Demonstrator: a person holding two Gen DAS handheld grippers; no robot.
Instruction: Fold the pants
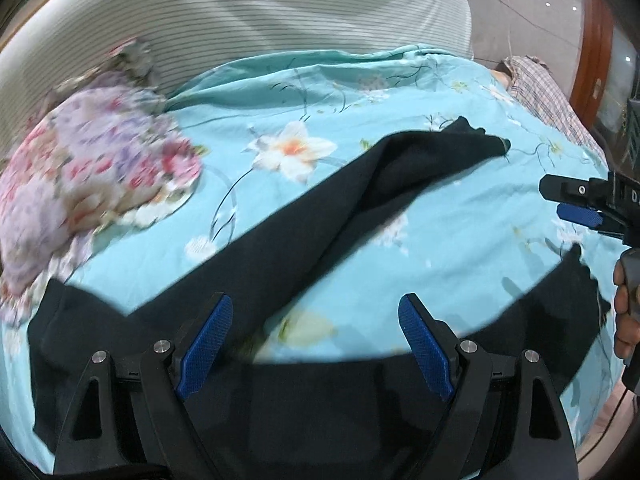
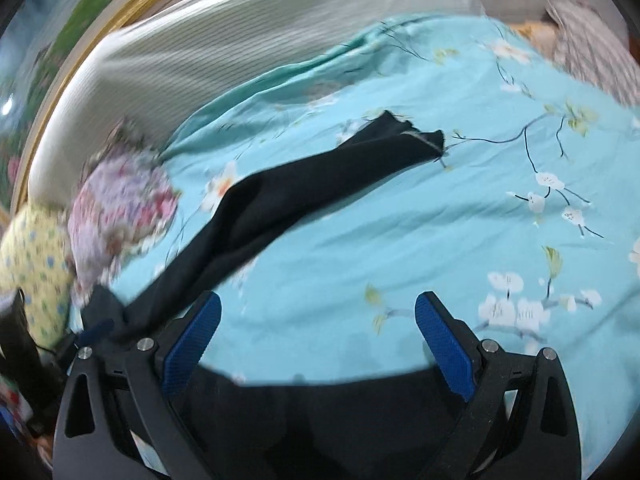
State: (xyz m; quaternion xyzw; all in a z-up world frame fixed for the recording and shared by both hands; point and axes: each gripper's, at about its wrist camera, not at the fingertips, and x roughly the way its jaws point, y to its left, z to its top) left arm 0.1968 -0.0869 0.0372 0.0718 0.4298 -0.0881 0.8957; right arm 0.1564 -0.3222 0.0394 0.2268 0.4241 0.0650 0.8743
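On the blue flowered bedsheet (image 1: pixel 400 92) the black pants (image 1: pixel 304 248) lie unfolded from the bottom of the frame up to the middle, so folding looks just begun, and next the wide-open, empty left gripper (image 1: pixel 316 344) and right gripper (image 2: pixel 318 342) must each grab an edge.

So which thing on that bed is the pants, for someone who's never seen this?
Find the turquoise flowered bedspread in front of the white striped headboard. The pants are the plain black cloth across it, one leg stretching away. The bundle beside them is pink and purple floral; only the pants are solid dark.
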